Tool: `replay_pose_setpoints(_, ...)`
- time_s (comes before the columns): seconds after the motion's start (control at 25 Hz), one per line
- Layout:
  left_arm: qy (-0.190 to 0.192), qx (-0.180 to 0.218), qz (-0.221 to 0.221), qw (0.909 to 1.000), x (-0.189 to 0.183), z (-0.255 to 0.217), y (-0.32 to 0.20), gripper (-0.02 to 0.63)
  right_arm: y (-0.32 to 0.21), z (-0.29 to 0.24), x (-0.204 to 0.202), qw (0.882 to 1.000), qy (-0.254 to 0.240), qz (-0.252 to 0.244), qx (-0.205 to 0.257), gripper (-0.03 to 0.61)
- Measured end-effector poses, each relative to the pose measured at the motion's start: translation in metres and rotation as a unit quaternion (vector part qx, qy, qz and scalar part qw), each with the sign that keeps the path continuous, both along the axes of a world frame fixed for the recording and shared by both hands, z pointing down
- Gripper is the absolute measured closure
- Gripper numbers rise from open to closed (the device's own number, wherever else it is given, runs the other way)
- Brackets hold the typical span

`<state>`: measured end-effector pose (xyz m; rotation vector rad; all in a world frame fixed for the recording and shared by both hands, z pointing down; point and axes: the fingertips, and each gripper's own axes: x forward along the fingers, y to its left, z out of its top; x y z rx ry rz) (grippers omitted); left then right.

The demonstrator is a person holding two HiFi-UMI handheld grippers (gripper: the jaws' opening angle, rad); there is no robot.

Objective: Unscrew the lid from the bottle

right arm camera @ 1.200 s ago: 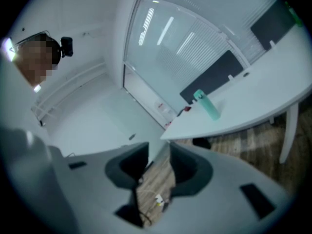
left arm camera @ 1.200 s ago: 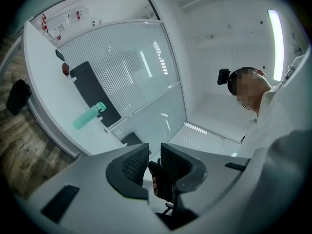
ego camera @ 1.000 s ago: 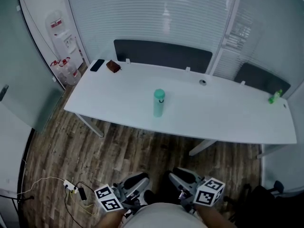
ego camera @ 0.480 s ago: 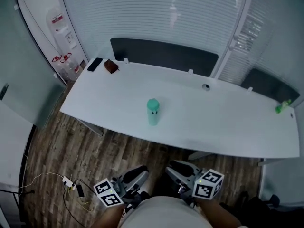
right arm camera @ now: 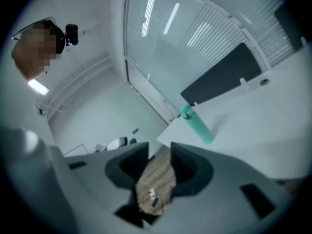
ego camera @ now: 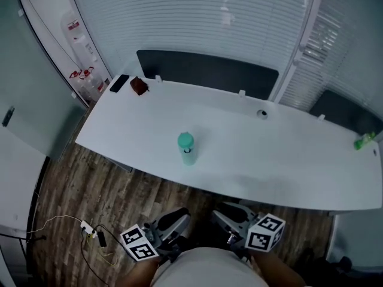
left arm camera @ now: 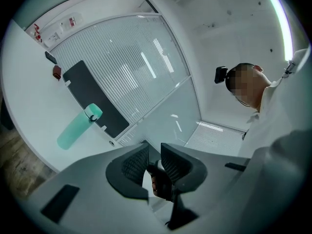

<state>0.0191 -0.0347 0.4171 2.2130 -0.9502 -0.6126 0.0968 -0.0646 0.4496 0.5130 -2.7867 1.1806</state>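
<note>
Over the last second the head view has drawn closer to the white table (ego camera: 281, 160). The green bottle (ego camera: 187, 153) stands upright near its front edge, left of the middle, with its lid (ego camera: 185, 139) on, so I judge this an approach with no unscrewing begun. Both claws hang low by the person's body, well apart from the bottle: the left gripper (ego camera: 173, 221) is open by a narrow gap, the right gripper (ego camera: 230, 219) somewhat wider, and both are empty. The bottle is opaque, so its contents cannot be told.

White table (ego camera: 281, 160) bears a bottle (ego camera: 186, 149) (upright); phone (ego camera: 119, 82) at corner.
</note>
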Motion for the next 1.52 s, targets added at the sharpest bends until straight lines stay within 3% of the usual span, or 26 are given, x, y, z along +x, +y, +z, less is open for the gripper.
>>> replay_pose_setpoints(0.68,-0.008,0.0,0.035,0.9993,-0.019,-0.004,-0.013,0.538,-0.011,-0.003,-0.017,0.999,0.015,0.037,0.007,0.443)
replay_pose_setpoints(1.36,0.004,-0.005,0.035,0.9994,-0.056,0.002,-0.015,0.534,-0.013,0.005,-0.047,0.998,0.034,0.044,0.002,0.443)
replay_pose_setpoints(1.52,-0.015,-0.002,0.026,0.9996,-0.072,0.006,-0.028,0.534,-0.024,0.003,-0.049,0.998,0.042,0.041,0.009,0.443)
